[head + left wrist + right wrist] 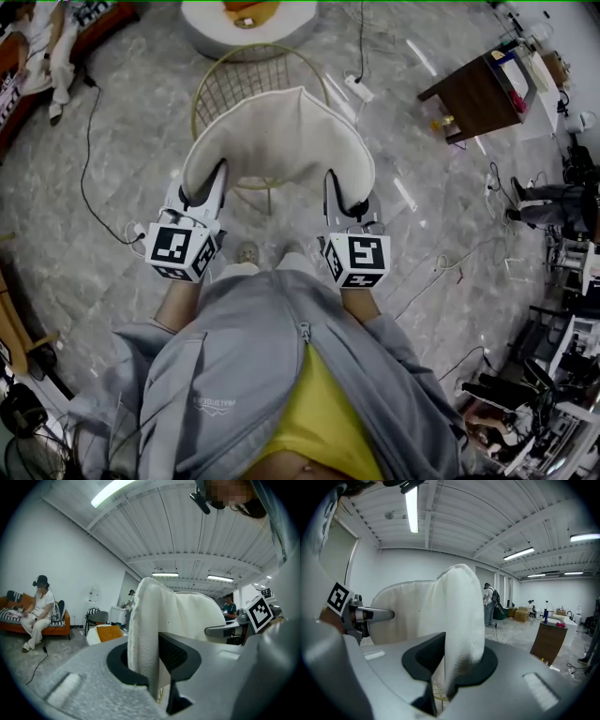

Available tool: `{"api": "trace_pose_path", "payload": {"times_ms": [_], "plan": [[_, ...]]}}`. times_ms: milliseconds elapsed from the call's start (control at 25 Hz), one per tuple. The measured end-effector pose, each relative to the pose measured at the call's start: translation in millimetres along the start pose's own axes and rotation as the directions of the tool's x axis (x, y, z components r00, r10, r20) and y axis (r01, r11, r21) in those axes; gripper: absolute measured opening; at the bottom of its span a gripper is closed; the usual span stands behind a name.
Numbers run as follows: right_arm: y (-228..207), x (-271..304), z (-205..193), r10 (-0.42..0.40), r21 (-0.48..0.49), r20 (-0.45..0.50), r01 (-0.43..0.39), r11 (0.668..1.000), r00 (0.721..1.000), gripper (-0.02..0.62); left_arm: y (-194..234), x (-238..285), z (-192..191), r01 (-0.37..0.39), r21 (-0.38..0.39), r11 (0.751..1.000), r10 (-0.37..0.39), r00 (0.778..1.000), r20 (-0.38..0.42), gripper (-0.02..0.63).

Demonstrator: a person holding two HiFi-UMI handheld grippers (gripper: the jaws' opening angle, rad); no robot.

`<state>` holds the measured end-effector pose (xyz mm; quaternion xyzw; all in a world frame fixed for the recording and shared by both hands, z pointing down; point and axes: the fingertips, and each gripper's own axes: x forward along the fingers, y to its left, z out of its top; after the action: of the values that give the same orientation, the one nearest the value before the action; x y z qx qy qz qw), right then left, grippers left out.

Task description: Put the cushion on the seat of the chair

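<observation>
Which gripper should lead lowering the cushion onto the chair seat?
Left gripper, slightly: the chair sits left of the cushion's middle. But right gripper is also shut on it, so lower both.

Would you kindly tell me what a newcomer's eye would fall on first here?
The big cream fabric cushion, mid-picture in the head view, with the left gripper and right gripper each shut on one edge. Beyond it stands the gold wire chair.

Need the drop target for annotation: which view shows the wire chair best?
Head view: the gold wire chair shows from above, partly hidden by the cushion. Both gripper views catch only a sliver of wire under the cushion.
</observation>
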<state>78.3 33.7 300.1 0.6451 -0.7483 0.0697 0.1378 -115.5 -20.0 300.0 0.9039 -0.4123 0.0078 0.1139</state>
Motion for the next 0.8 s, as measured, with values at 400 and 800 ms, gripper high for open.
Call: {"api": "trace_pose_path", "payload": {"times_ms": [400,800], "plan": [[-5.3,69.2,5.4,0.184,-0.024,0.028,-0.183,0.983,0.983,0.066,27.2,13.3,-2.5,-0.173,-0.014,0.985,0.173,0.984,0.031,0.058],[-32.7,165.2,55.9,0.493,-0.107,0.006,-0.49,0.865,0.87,0.066,35.8,51.6,31.8,-0.466,-0.084,0.881,0.471,0.881,0.047,0.058]]}}
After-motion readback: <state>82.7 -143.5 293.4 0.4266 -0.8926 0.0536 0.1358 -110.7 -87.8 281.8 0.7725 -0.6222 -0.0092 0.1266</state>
